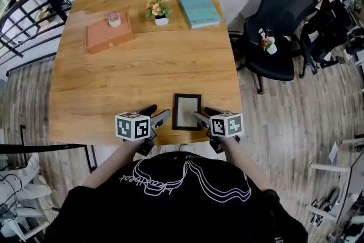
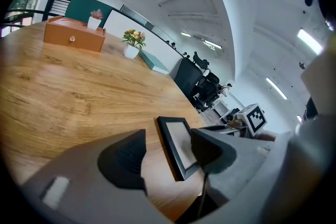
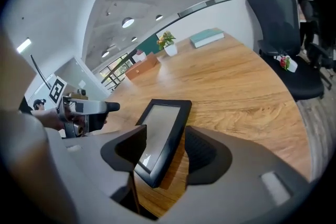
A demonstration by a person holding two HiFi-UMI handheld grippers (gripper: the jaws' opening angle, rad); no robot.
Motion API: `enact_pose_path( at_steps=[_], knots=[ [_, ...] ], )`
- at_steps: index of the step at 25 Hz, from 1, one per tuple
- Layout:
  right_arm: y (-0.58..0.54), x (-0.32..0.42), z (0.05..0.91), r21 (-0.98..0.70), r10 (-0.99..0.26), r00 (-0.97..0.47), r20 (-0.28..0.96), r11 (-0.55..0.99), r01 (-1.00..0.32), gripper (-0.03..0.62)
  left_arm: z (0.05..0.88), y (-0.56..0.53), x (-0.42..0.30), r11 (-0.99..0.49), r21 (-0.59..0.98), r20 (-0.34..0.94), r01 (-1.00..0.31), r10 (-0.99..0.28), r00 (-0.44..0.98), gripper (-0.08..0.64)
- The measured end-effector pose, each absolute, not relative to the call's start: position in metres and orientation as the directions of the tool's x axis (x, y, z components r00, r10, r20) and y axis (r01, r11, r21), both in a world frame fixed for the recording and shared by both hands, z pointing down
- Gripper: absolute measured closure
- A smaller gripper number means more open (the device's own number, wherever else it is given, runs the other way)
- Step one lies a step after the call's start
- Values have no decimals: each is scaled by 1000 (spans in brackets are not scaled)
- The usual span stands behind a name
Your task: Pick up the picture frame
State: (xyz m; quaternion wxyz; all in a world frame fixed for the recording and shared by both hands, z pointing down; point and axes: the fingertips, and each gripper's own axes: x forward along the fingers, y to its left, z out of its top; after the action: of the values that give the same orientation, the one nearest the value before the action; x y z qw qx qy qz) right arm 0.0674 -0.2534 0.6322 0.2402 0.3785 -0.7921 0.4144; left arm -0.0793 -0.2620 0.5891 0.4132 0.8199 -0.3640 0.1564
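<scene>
At the table's [image 1: 142,77] upper left, a pot [image 1: 114,19] sits on a closed box [image 1: 108,37], insides unseen. Bottom centre, the left gripper [image 1: 159,112] gapes wide, gripping nothing; the frame [image 1: 187,111] lies flat beside it; the right gripper [image 1: 203,114] gapes wide too, one jaw hiding the frame's near corner.

Picture frame [image 1: 187,111] flat on table [image 1: 142,71]
</scene>
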Motion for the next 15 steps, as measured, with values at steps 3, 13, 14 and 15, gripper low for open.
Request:
enact_pose_path(
  at_steps=[3,13,14,15],
  knots=[
    [-258,66,641,-441,-392,-567,725,368,-819,353,593,-265,-84,-387,560,566,-733,-467,679,299],
    [-261,72,653,-331,-398,-448,801,330,-884,436,596,-269,-91,-379,578,558,-723,-462,689,299],
    [-261,72,653,-328,-394,-446,804,331,-884,436,596,-269,-90,-379,579,558,-722,-461,690,301],
    [-261,72,653,-329,-390,-445,806,329,-885,439,596,-270,-89,-380,580,558,-720,-459,692,302]
  ],
)
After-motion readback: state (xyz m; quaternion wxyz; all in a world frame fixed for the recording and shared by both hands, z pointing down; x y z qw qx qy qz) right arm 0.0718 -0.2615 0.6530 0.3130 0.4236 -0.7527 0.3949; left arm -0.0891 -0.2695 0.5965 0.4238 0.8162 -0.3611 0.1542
